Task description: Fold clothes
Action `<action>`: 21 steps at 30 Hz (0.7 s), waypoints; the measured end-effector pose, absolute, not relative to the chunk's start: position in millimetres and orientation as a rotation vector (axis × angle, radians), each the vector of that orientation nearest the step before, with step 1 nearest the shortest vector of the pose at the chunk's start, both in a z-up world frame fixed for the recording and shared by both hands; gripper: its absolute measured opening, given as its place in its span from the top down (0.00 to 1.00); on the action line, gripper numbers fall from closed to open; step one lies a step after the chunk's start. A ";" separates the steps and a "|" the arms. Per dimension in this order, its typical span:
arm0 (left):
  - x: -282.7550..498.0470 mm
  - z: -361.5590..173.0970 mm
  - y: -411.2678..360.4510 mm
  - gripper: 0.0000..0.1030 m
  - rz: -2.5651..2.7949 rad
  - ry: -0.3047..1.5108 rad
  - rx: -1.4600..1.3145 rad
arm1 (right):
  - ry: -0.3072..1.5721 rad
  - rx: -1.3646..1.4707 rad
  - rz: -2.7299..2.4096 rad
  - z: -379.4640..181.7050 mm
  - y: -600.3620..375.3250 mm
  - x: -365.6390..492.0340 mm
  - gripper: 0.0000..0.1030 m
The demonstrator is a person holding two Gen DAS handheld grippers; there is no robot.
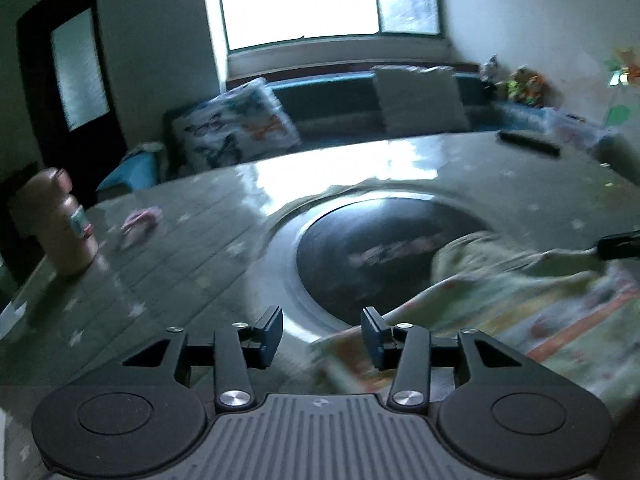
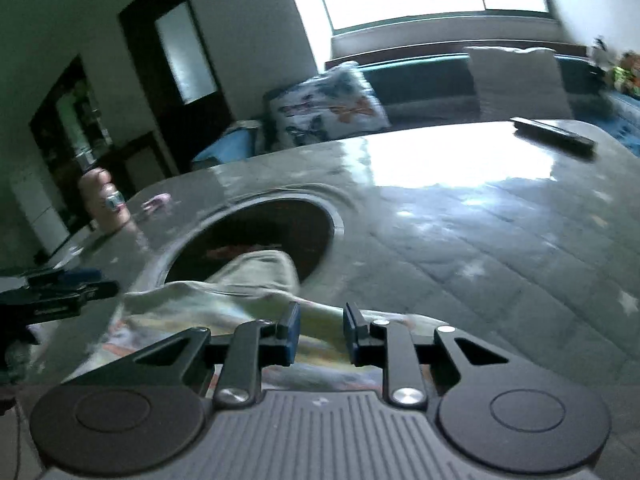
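Both the left gripper [image 1: 322, 334] and right gripper [image 2: 321, 332] hovered with fingers spread, pinching nothing, over the rumpled garment [image 1: 520, 300] on the desk [image 2: 480, 240], so gripping an edge seemingly came next.

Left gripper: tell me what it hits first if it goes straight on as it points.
Probably the table at the rim of its dark round inset; the left gripper is open, with the cloth just to its right. Depth is unclear.

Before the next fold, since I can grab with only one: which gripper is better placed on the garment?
Right, probably. The right gripper has its open jaws over the garment, cloth showing between them. The left gripper sits at the garment's edge, mostly over the table.
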State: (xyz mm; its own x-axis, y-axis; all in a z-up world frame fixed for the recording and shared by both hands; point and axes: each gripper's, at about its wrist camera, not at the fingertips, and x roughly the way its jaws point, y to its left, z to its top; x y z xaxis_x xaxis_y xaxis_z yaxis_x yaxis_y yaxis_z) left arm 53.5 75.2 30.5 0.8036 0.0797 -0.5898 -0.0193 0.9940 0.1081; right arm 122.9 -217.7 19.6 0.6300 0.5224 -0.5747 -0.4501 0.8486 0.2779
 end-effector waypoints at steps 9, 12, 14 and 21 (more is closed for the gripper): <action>89.8 21.3 25.6 0.57 -0.119 0.678 0.089 | 0.744 0.036 0.608 12.8 -167.7 146.0 0.80; 105.4 11.6 19.4 0.60 -0.131 0.710 0.084 | 0.770 0.026 0.585 6.2 -165.2 154.6 0.80; 114.1 4.6 19.5 0.62 -0.124 0.728 0.083 | 0.786 0.034 0.577 1.4 -165.8 158.7 0.79; 123.2 -2.9 26.6 0.62 -0.125 0.752 0.049 | 0.729 -0.005 0.593 8.6 -167.1 147.8 0.77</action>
State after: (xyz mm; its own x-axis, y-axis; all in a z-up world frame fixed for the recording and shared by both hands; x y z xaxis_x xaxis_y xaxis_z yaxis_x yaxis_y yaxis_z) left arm 123.2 26.6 -2.9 0.7233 -0.0953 -0.6839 0.1302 0.9915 -0.0004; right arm 147.8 -167.1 8.6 0.5902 0.5076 -0.6277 -0.5111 0.8368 0.1961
